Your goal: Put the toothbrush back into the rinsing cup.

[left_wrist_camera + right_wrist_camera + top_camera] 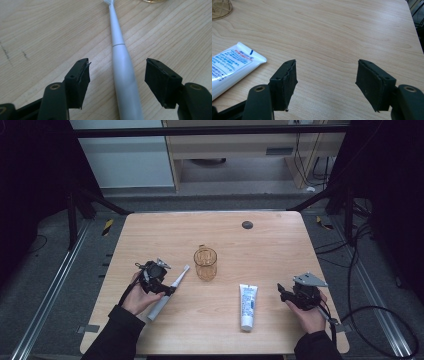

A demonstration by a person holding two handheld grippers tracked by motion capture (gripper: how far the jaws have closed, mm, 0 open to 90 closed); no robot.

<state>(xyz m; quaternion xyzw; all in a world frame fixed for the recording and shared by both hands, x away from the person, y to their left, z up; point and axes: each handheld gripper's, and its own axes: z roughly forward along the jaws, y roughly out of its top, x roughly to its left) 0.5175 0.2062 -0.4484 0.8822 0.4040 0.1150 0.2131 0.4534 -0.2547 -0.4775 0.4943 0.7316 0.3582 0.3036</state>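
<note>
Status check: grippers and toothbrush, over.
Left gripper open, fingers either side of toothbrush, not touching. Right gripper open, empty. Nothing in the way.

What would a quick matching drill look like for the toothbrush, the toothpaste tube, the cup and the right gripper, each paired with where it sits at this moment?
Things:
1. toothbrush
2. toothpaste tube
3. cup
4. right gripper

Places or states:
A. upright near the middle of the table
B. open over bare wood, with the tube off to its left
C. lying flat between the open jaws of the left gripper
D. lying flat on the table between the cup and the right gripper

Pairs: 1-C, 2-D, 3-A, 4-B
</note>
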